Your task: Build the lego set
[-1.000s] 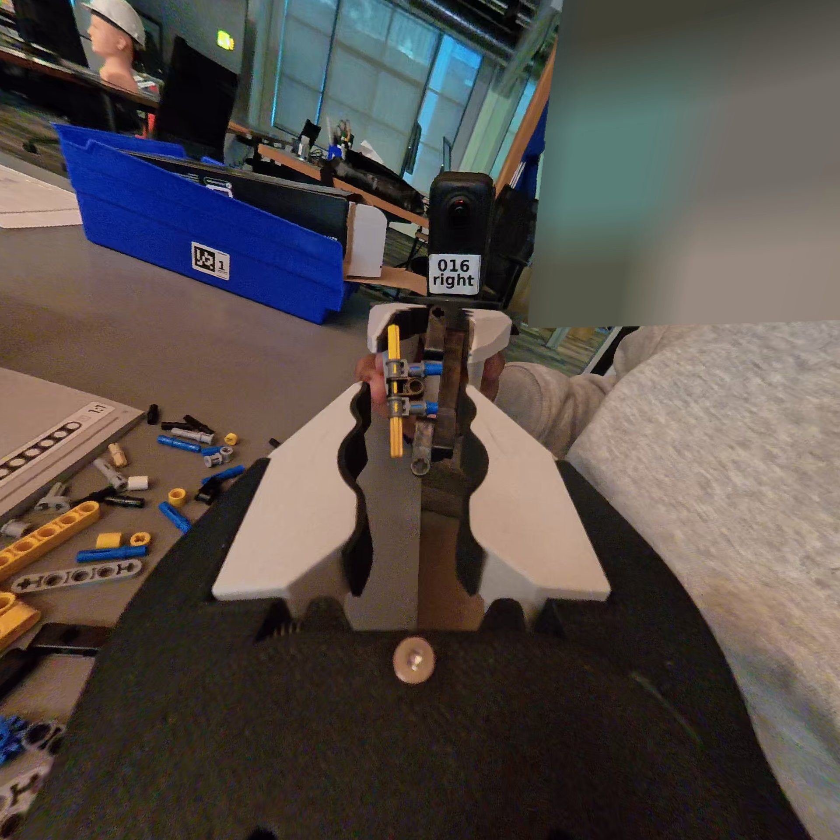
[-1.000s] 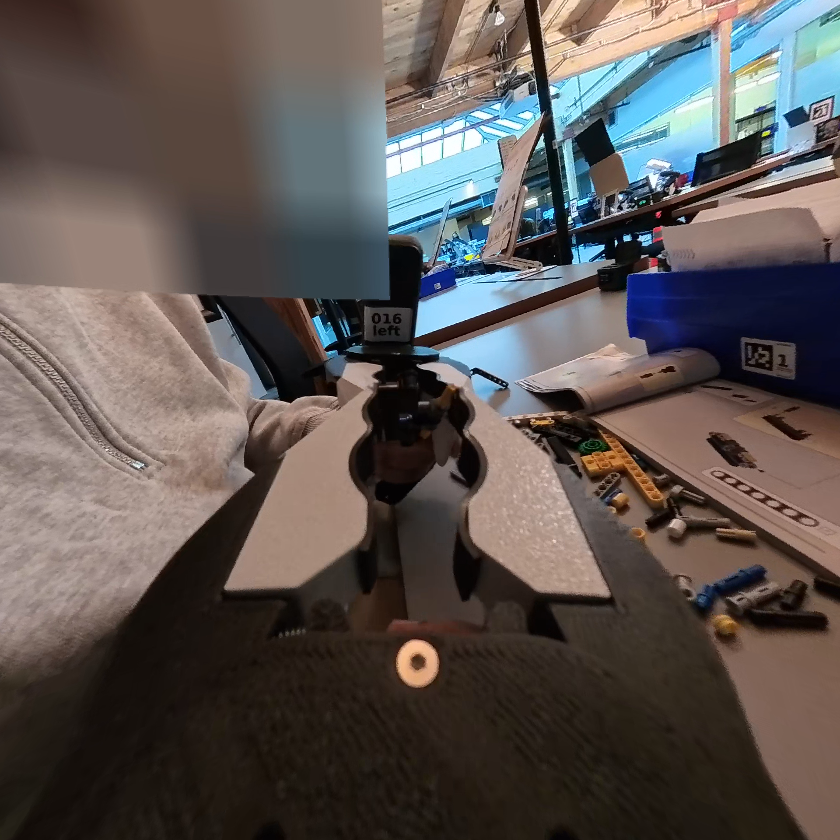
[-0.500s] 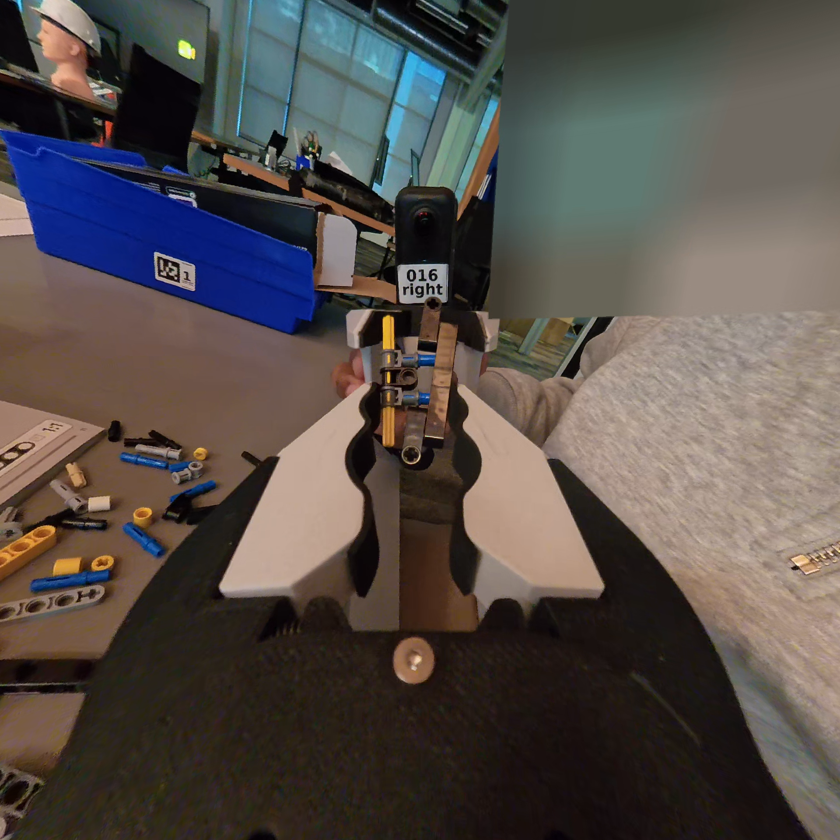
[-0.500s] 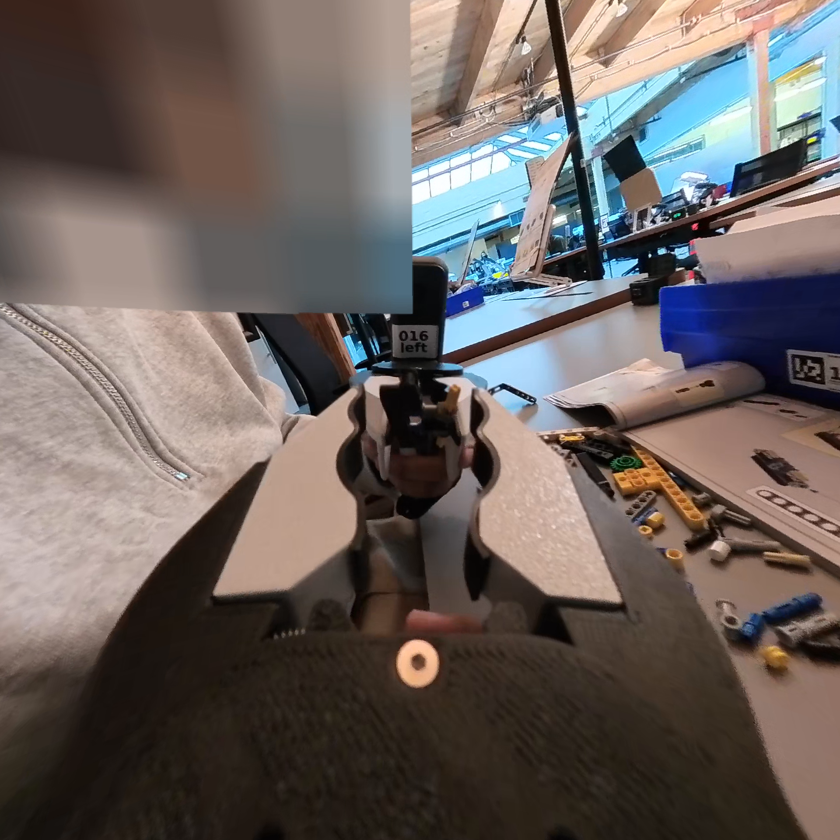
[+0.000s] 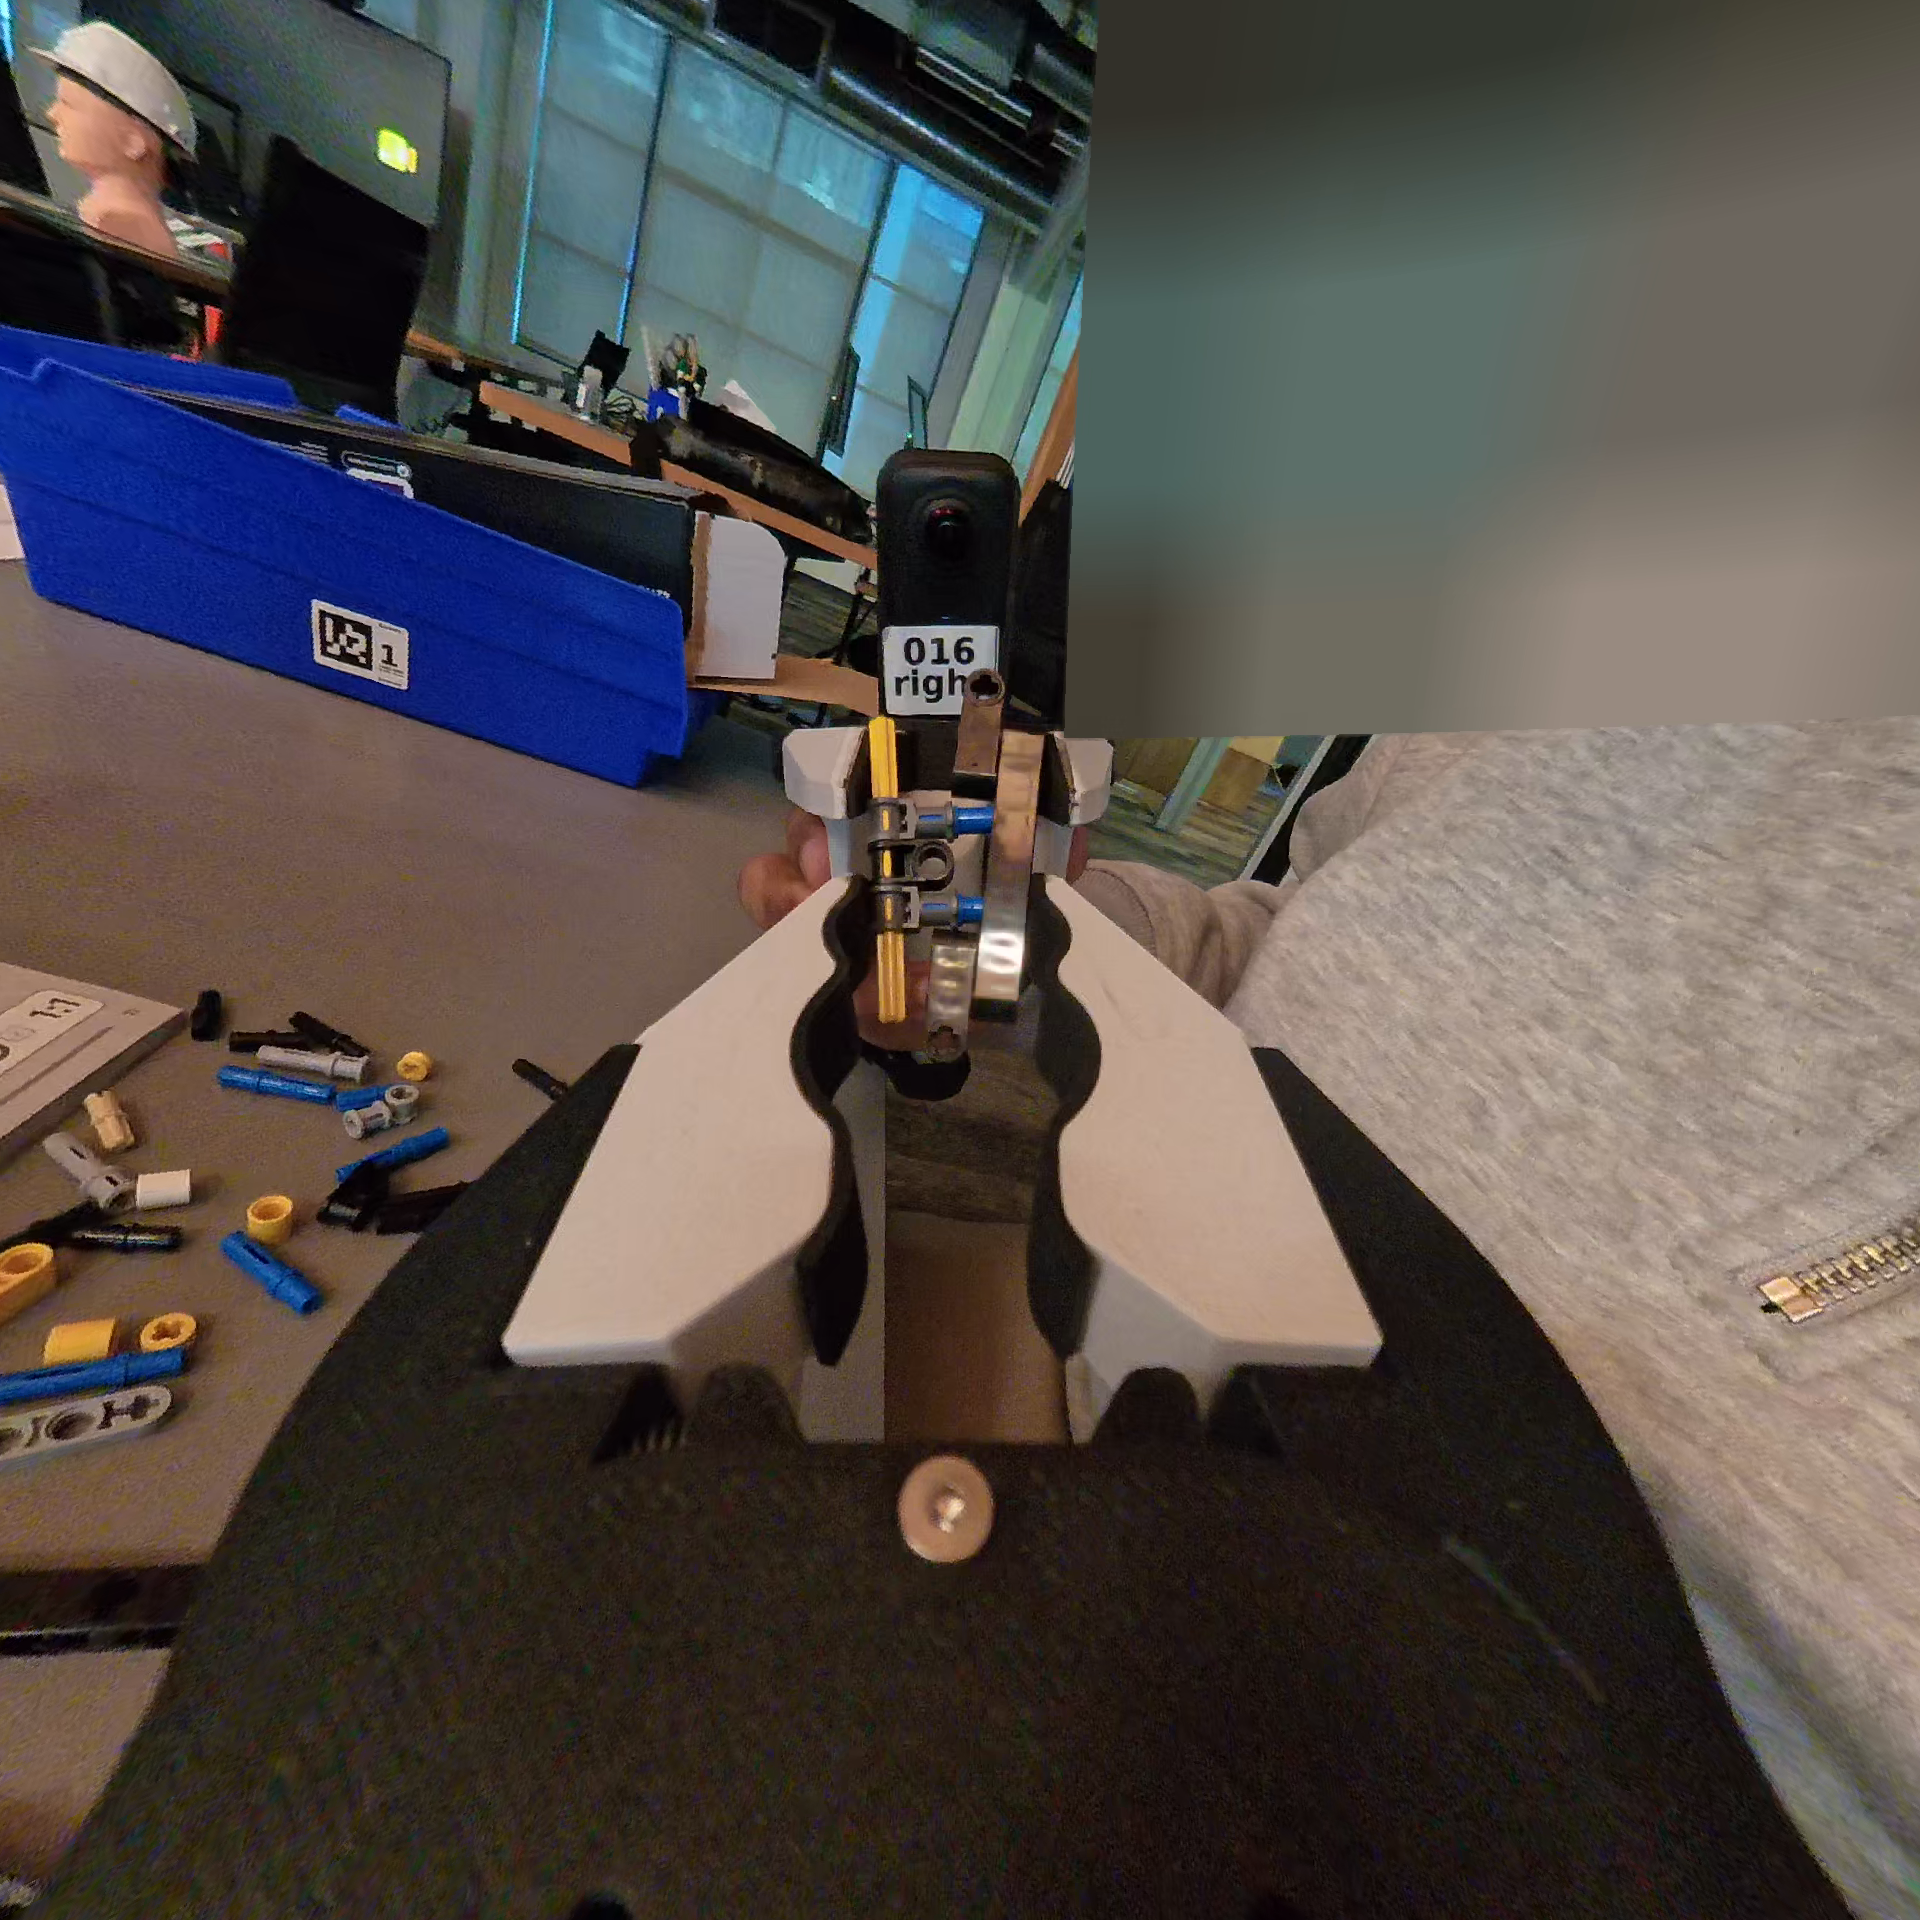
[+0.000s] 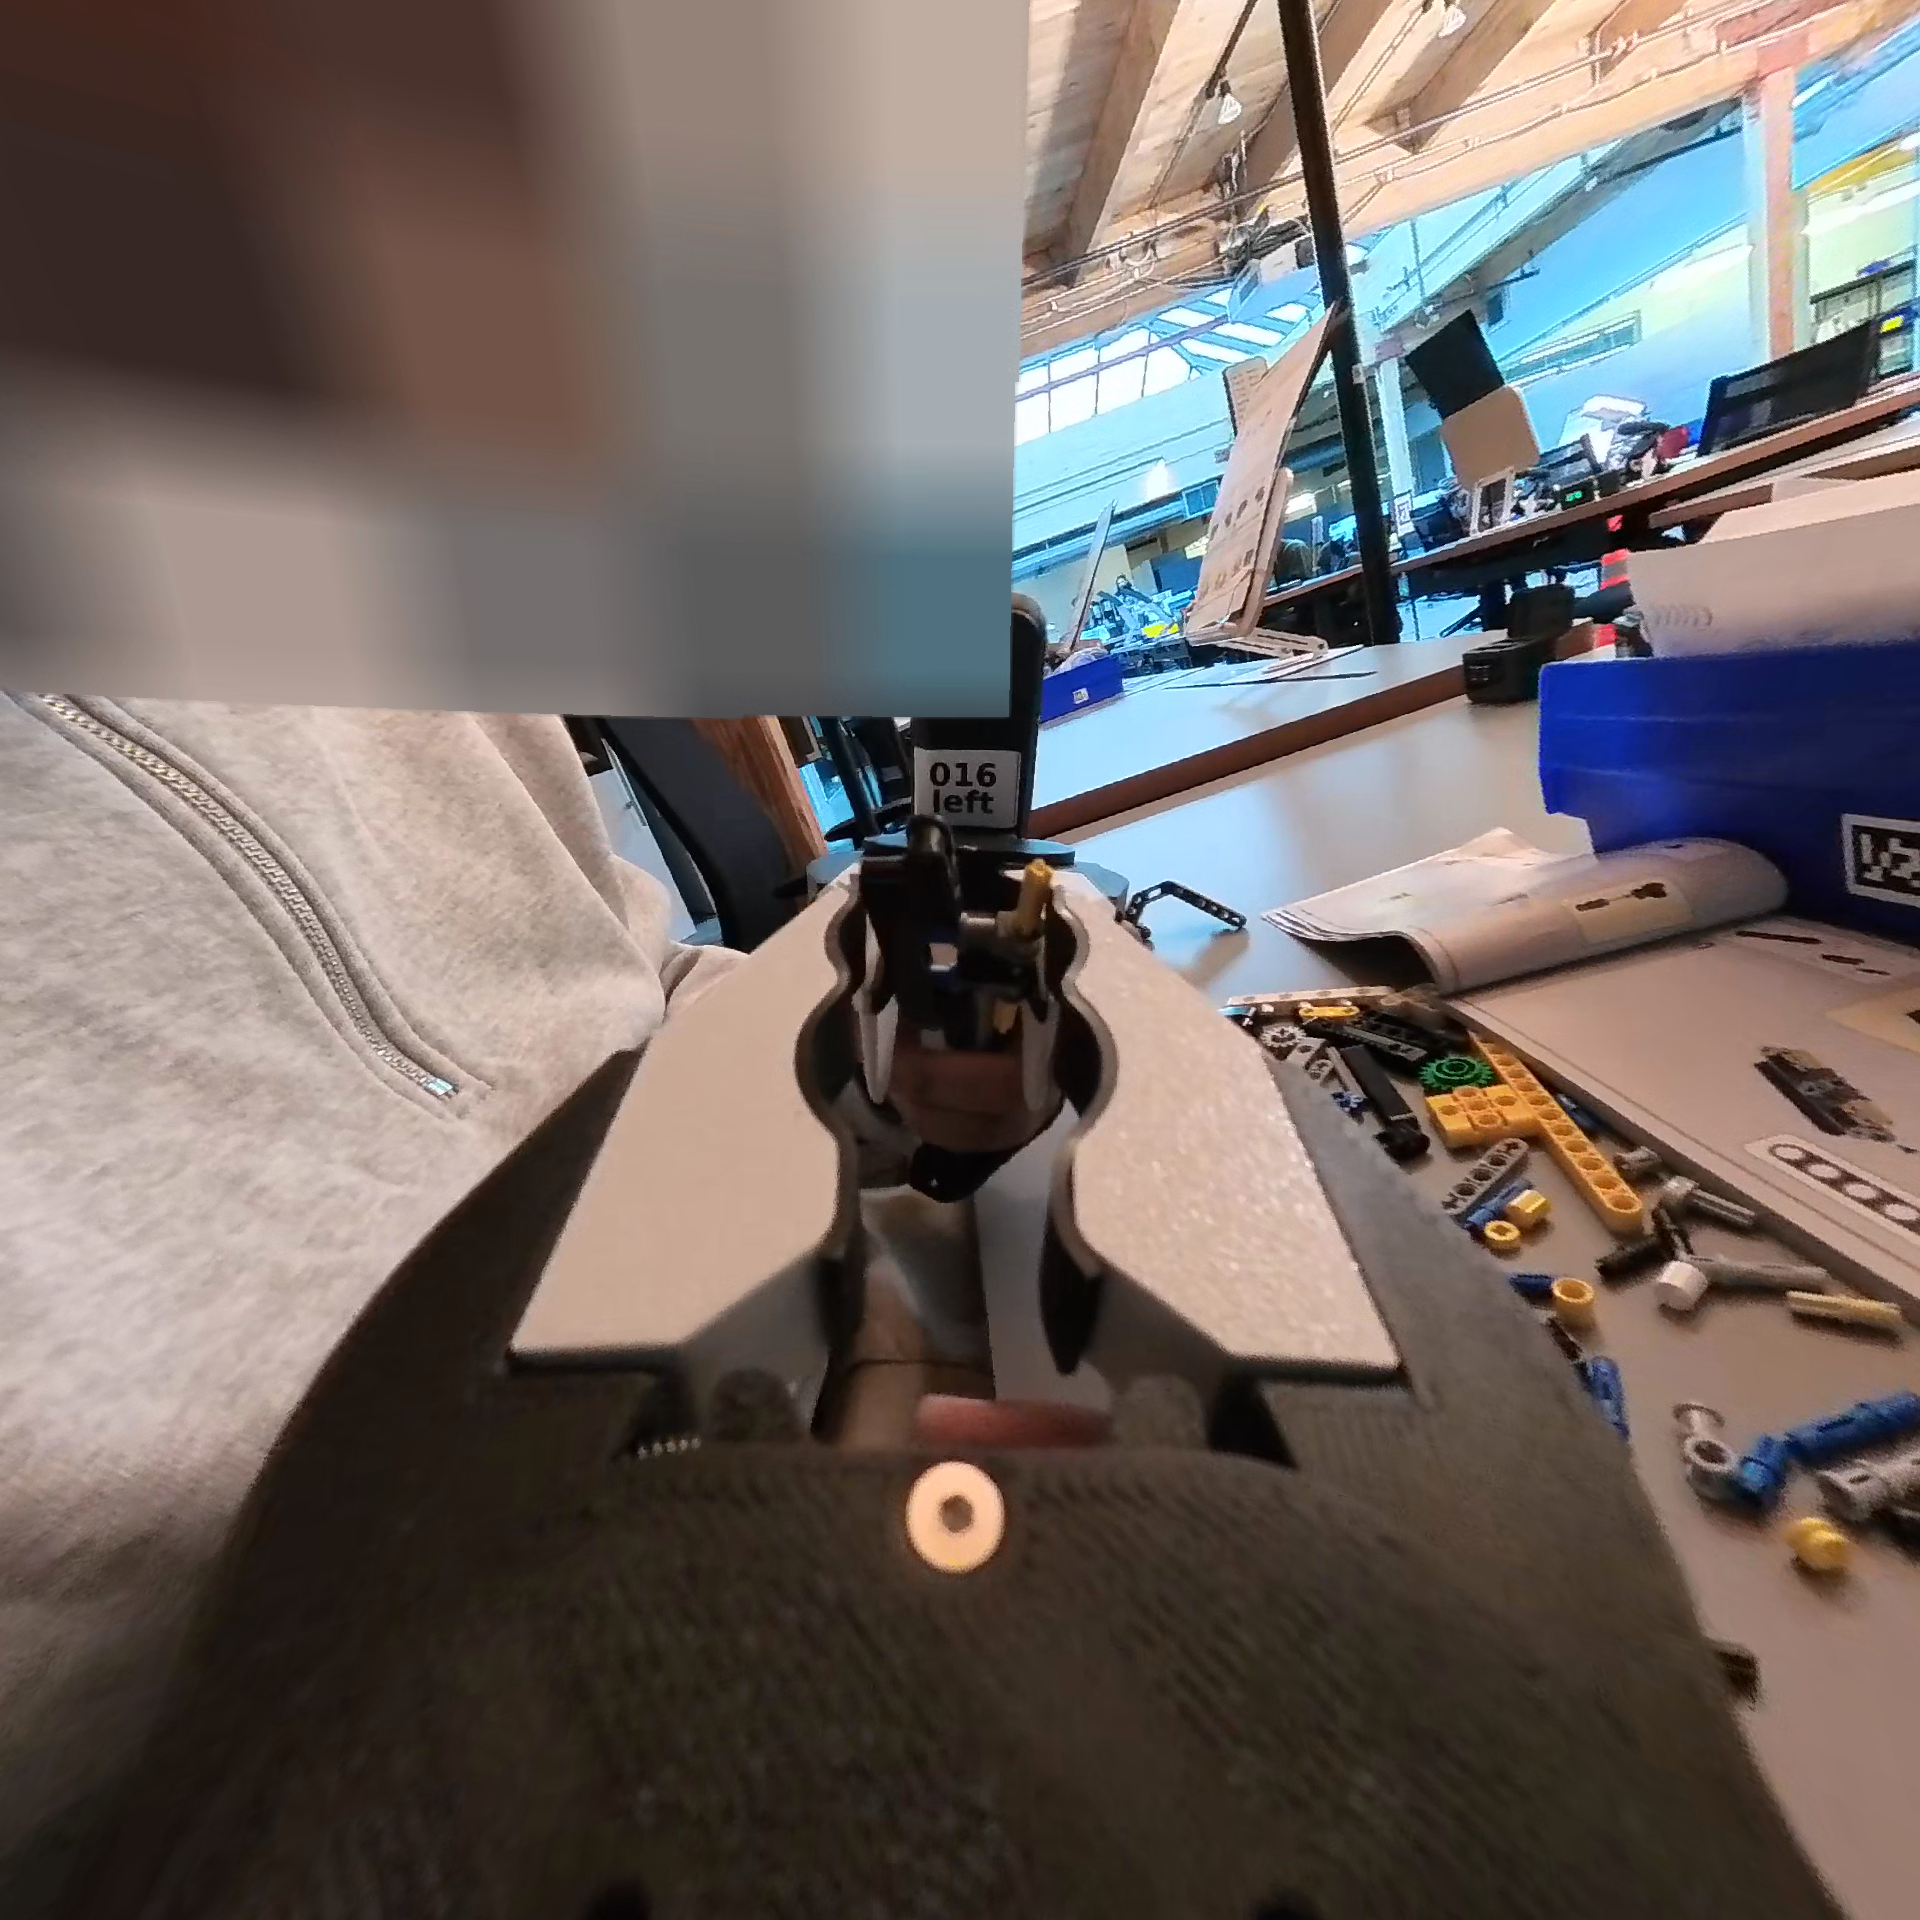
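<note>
Indoors: grey table point(image 5: 312, 883), blue bin point(image 5: 343, 582), scattered pieces point(image 5: 270, 1143); both tools narrow, sharing small assembly point(image 5: 935, 883).

Blue bin point(image 5: 343, 582), grey sweatshirt point(image 5: 1558, 1039)

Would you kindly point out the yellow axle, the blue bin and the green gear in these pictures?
yellow axle point(image 5: 884, 935), left wrist view, lower half of its shaft.
blue bin point(image 5: 499, 613), left wrist view, its front wall.
green gear point(image 6: 1452, 1073), right wrist view, its toothed face.
</note>
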`<state>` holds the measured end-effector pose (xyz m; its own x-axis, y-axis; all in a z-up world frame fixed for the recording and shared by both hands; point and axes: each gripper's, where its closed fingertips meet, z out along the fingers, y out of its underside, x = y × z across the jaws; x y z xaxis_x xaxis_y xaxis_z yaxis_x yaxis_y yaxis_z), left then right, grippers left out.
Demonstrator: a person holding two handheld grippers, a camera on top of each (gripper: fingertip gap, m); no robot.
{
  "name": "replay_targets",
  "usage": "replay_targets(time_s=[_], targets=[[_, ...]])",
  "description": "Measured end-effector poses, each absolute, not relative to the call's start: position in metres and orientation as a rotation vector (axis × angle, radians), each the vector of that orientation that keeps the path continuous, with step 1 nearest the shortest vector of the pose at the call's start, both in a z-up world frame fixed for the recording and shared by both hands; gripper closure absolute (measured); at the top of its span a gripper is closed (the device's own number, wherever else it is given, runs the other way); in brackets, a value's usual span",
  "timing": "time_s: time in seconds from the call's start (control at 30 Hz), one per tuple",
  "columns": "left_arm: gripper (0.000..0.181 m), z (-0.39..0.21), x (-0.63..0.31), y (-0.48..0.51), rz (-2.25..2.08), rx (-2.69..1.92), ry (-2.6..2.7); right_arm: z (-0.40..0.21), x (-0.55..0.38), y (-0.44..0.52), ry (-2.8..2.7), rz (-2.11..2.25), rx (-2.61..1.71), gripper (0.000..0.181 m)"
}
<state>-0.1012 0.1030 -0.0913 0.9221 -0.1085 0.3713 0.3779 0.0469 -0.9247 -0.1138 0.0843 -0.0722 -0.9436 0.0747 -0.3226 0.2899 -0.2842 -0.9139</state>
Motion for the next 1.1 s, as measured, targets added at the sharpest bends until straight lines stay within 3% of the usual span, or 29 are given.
replay_targets(time_s=[0.67, 0.93, 1.1], targets=[[0.153, -0.0916, -0.0972, 0.1058, -0.372, -1.48, -0.212, -0.0716, -0.1095, 0.085, 1.845, -2.371, 0.396, 0.152], [0.153, -0.0918, -0.0981, 0.1034, -0.338, -1.49, -0.187, -0.0748, -0.111, 0.0832, 1.799, -2.328, 0.447, 0.144], [0.154, -0.0923, -0.097, 0.1043, -0.358, -1.492, -0.192, -0.0746, -0.1083, 0.0828, 1.796, -2.32, 0.427, 0.15]])
